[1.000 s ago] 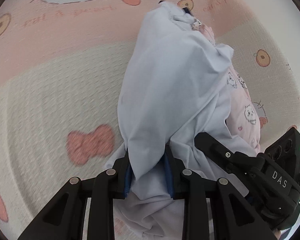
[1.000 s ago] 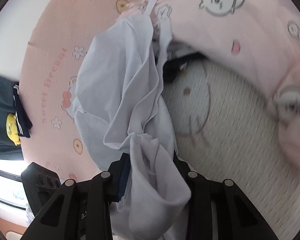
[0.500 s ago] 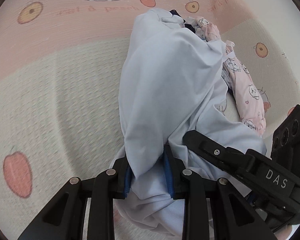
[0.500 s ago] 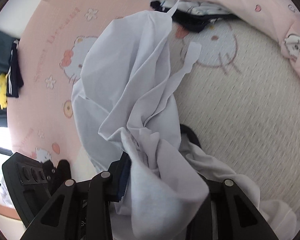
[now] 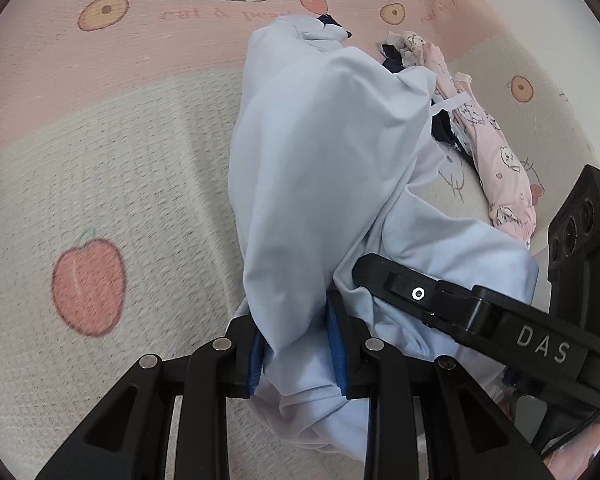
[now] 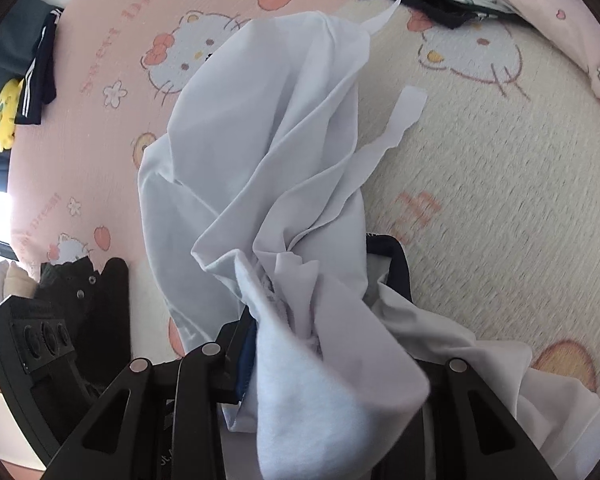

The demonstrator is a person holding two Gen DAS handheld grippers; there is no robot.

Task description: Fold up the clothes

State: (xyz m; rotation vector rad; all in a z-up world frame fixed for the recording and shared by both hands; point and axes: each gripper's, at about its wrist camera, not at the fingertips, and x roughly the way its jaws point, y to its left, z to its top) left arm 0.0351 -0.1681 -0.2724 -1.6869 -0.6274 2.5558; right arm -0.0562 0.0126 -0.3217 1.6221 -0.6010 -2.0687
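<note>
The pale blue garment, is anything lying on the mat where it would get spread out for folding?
Partly. The pale blue garment is pinched in both the left gripper and right gripper. The mat ahead is mostly bare, but a dark garment and a pink printed garment lie along its far edge.

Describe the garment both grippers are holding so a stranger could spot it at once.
On the pink and cream cartoon-cat mat, the left gripper and right gripper both clamp one bunched garment. It is plain pale blue-white, unlike the pink printed clothes beyond it.
</note>
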